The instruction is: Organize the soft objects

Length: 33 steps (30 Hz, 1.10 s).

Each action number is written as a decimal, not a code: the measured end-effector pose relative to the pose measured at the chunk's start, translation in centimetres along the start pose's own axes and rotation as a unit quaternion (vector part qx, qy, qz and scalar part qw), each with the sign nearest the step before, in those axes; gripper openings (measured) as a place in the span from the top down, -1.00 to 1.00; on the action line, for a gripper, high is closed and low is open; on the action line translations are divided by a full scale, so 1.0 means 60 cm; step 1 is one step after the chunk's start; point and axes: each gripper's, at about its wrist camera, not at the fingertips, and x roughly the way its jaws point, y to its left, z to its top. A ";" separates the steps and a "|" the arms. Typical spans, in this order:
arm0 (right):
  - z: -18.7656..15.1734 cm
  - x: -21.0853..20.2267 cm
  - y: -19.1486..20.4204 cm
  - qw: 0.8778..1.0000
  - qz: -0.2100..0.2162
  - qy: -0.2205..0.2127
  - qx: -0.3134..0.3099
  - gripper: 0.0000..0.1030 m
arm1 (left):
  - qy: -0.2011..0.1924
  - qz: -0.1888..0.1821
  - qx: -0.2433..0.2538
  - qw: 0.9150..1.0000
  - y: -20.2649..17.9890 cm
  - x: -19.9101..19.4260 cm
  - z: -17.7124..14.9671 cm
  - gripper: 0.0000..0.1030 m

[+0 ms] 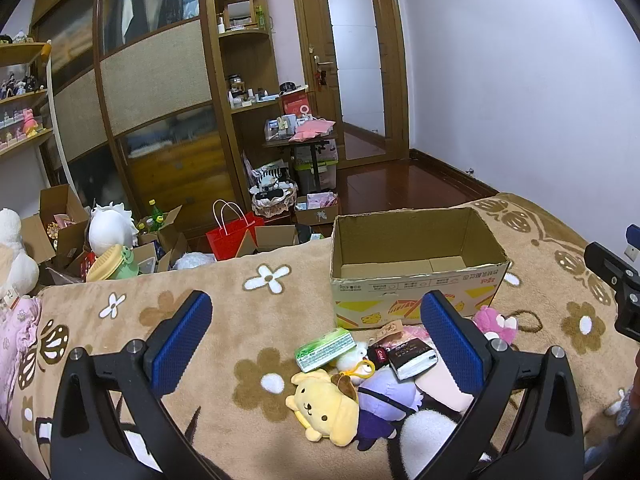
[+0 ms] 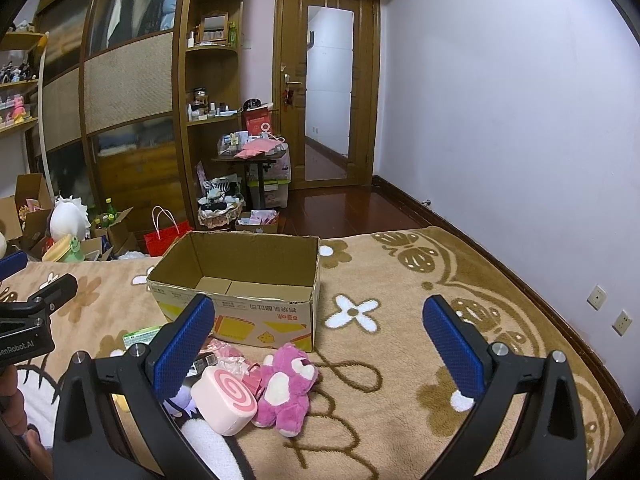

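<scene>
Both grippers — left [image 1: 316,332], right [image 2: 318,334] — gape empty above the toys [image 1: 332,400] heaped low centre, just before the box [image 2: 240,272], presumably their bin — nothing inside yet.

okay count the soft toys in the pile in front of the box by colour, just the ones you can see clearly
Yellow: 1, the dog plush
Purple: 1, the doll
White: 1, the small plush
Pink: 2, the bear and the swirl-roll cushion
Total: 5
</scene>
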 end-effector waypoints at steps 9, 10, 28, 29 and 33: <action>0.000 0.000 0.000 1.000 0.000 0.001 0.000 -1.00 | 0.000 0.000 0.000 1.000 0.000 0.000 0.001 -1.00; 0.000 0.000 0.000 1.000 0.001 0.001 0.000 -1.00 | 0.000 0.000 0.000 1.000 0.000 0.000 0.001 -1.00; 0.001 0.031 -0.007 1.000 0.012 0.019 0.012 -1.00 | 0.036 -0.032 -0.005 0.999 0.012 0.023 0.023 -1.00; 0.002 0.036 -0.006 1.000 0.012 0.022 0.011 -1.00 | 0.039 -0.034 -0.003 0.999 0.011 0.030 0.025 -1.00; 0.002 0.060 -0.008 0.999 0.012 0.035 0.011 -1.00 | 0.061 -0.050 0.003 0.997 0.009 0.056 0.046 -1.00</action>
